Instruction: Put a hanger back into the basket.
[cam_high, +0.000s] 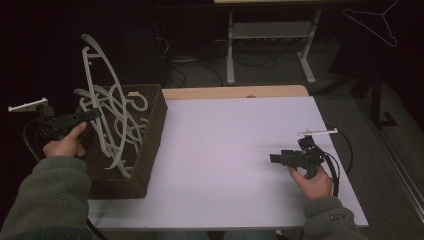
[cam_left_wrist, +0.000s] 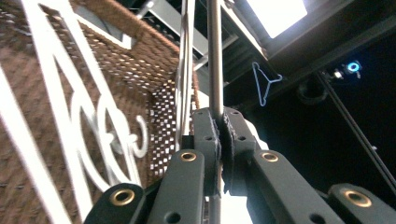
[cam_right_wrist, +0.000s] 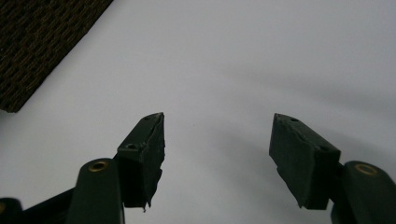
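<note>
At the table's left edge, the left gripper (cam_high: 92, 114) fingers clamp a white hanger (cam_high: 102, 75) from the basket (cam_high: 152, 130); right gripper (cam_high: 274, 158) fingers apart; next, lift it clear.

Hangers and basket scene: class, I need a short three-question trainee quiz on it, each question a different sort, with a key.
1. True or false: the left gripper is shut on a hanger.
2. The right gripper hovers over: A the basket, B the bare table, C the floor?
3. Fill in: the right gripper's jaws stand ____.

Key: 1 true; 2 B; 3 open.
</note>
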